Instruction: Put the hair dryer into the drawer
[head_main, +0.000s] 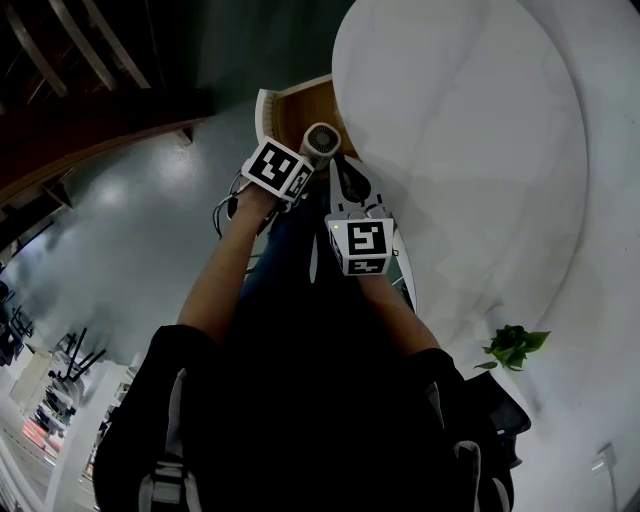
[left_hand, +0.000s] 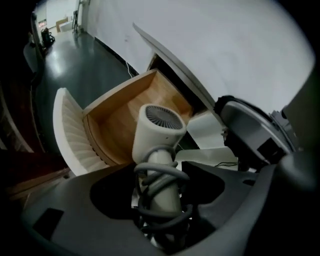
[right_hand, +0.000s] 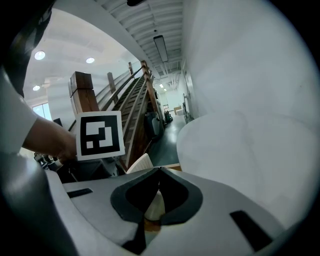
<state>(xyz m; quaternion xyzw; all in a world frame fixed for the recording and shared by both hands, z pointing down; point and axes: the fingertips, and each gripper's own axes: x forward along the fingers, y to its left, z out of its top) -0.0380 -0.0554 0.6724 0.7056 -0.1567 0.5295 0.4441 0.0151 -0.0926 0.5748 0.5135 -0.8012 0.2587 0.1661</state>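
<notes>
Status: drawer (left_hand: 112, 125) pulled out from under white round bench (head_main: 470, 150), wood floor bare, ribbed white front (left_hand: 75, 135) curving away to the left.

Hair dryer (left_hand: 157, 131) between fingers of left gripper (left_hand: 160, 167), handle toward the camera, head at the far end, grille (left_hand: 162, 117) in plain sight. Hangs over the drawer's wood floor; cannot tell whether the head touches the wood. Grey cord (left_hand: 161, 186) wound round the handle.

Left fingers spread: dark gap on either side of the handle in the left gripper view, no pinch visible on it.

Head view: dryer barrel (head_main: 321, 140) poking out past the left marker cube (head_main: 280, 168), right over the drawer opening (head_main: 295, 112).

Right gripper (right_hand: 159, 172): fingers pressed together, nothing between them. Sits just beside the left gripper, on the bench side, its marker cube (head_main: 360, 245) nearer the body. Shows too at the right of the left gripper view (left_hand: 255, 135).

Small green plant (head_main: 515, 345) on the bench, well apart from the drawer. Dark glossy floor (head_main: 150, 230) below.
</notes>
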